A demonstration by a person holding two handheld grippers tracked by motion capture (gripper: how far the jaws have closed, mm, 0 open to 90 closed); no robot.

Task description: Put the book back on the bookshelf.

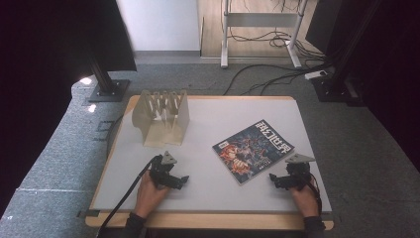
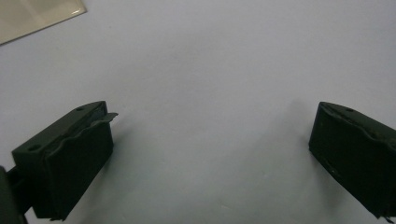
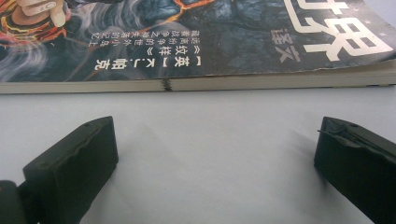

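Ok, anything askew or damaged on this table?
Minor only: the magazine lies skewed to the table edges, and its page edge shows a small nick. The rack stands upright.

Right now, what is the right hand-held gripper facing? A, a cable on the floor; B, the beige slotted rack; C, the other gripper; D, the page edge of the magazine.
D: in the right gripper view the magazine lies flat just ahead of the open right hand-held gripper, untouched, page edge toward it.

Black left gripper (image 1: 184, 180) and right gripper (image 1: 271, 177), grey triangular plates, dark sleeves.
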